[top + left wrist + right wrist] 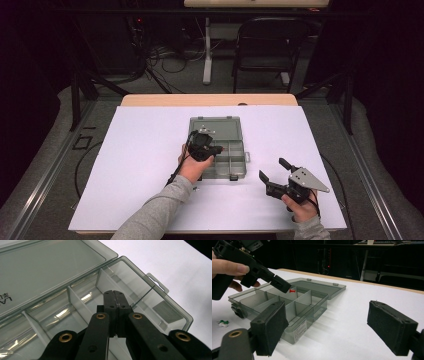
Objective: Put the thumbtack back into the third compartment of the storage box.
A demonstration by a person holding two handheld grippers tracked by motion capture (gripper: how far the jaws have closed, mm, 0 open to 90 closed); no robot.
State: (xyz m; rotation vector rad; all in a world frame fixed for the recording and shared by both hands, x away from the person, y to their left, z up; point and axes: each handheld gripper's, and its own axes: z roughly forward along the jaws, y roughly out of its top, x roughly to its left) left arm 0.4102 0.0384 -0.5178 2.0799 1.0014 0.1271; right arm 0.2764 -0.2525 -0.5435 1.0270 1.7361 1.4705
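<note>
The left gripper point(218, 149) hangs over the clear grey plastic compartment box point(226, 174), which sits near the middle of the white-covered table point(140, 165) with its hinged lid point(220, 127) laid flat open behind it. From the left gripper view the jaws look pressed right together above one of the middle compartments. From the right gripper view a small red push pin point(292, 291) sticks out at their very tip, so I take it that the pin is pinched there, just above the dividers.

The pin looks feather-light and hard, with a smooth plastic head and a thin metal point. It is likely to swivel or pop out of flat pads, so a hold across the waist of the head seems safest. It needs only a low, gentle release into the compartment, or it may bounce out.

The box looks thin-walled, light and rather slick. It could skate on the sheet if nudged, so an outer wall or the front latch is the place to steady it.

The right gripper point(273, 169) rests low on the table, well to the right of the box, with its jaws spread wide and nothing between them. A few green and white push pins point(223, 323) lie loose on the sheet beside the box.
</note>
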